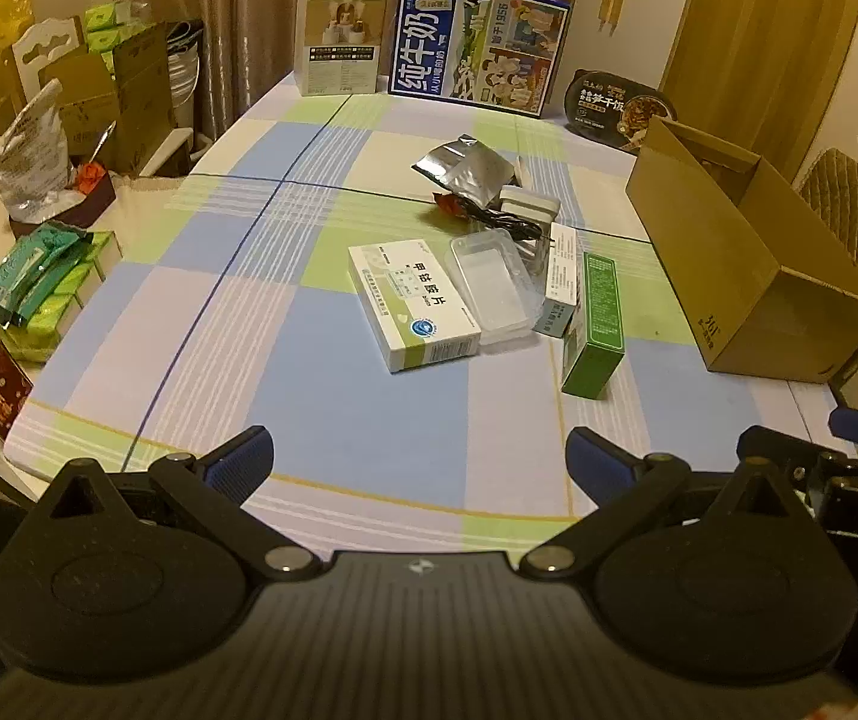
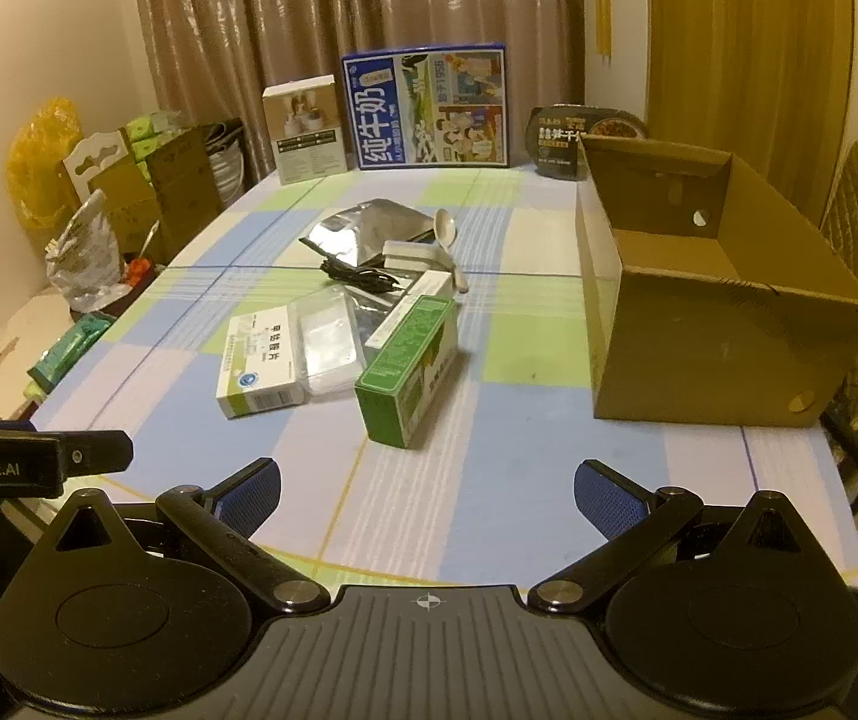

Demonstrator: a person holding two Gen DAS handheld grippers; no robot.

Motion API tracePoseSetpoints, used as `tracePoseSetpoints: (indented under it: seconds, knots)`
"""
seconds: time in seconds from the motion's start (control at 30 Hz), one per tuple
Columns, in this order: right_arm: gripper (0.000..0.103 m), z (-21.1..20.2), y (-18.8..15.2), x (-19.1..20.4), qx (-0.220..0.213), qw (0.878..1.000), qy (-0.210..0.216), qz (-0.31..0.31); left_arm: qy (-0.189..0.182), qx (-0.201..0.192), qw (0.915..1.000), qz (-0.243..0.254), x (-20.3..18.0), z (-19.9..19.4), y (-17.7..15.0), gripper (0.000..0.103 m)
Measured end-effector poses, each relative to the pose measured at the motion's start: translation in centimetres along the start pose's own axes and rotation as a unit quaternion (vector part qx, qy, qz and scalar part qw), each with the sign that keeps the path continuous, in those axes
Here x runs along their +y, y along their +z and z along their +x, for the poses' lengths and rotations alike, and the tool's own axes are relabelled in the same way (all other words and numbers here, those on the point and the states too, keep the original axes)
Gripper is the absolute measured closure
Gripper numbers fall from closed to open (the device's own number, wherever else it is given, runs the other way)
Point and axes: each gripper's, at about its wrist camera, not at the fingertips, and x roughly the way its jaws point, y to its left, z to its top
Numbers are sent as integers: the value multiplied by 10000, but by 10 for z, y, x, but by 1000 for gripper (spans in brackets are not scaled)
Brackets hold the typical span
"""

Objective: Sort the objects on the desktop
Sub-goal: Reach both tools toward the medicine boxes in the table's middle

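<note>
1. While both tools wait at the near edge of the worktop (image 2: 549, 510) with its blue, green and white checked cloth, nothing has been picked up yet.
2. The left gripper (image 1: 420, 462) has its jaws spread as wide as they go, and nothing is between them.
3. The right gripper (image 2: 426, 495) is the same: jaws wide apart, holding nothing.
4. A little pile of things lies in the middle of the worktop, farther away than both tools.
5. The green cardboard box (image 2: 408, 369) is the nearest thing in the pile. It lies on its long side.
6. Its long way runs from near to far, leaning a bit to the right at the far end in the right wrist view. Its short end faces the tools.
7. Just left of it lie a clear plastic tray (image 2: 330, 342) and a white medicine box with green print (image 2: 261, 369). The tray touches the white box.
8. Behind them are a black cable (image 2: 357, 279), a shiny silver bag (image 2: 369, 228) and a white plastic spoon (image 2: 448, 234).
9. The big open brown cardboard box (image 2: 711, 324) stands on the right side, well apart from the pile. It looks empty, so I think the things should go in there.
10. The green box lies almost straight ahead of the right jaws and to the right of the left jaws.
11. The right hand looks nearer to it and to the brown box, so I think that hand should go first, closing across the green box's narrow width.
</note>
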Motion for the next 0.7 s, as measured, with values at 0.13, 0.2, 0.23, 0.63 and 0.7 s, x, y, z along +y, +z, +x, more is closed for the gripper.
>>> tracePoseSetpoints:
  seconds: [0.13,0.2,0.23,0.63,0.7]
  knots:
    - [2,1,0,1,-78,9999,78,-6,-2,-11,10000,33,2,1,1,1]
    - [2,3,1,0,-61,9999,48,99,-40,4,10000,42,4,2,2,1]
    - [2,5,2,-1,-28,9999,61,155,-45,9,10000,47,4,3,2,1]
    - [2,27,16,6,12,9999,109,68,16,-21,10000,77,13,10,12,1]
    - [2,33,18,7,36,9999,127,62,51,-21,9999,115,13,13,16,1]
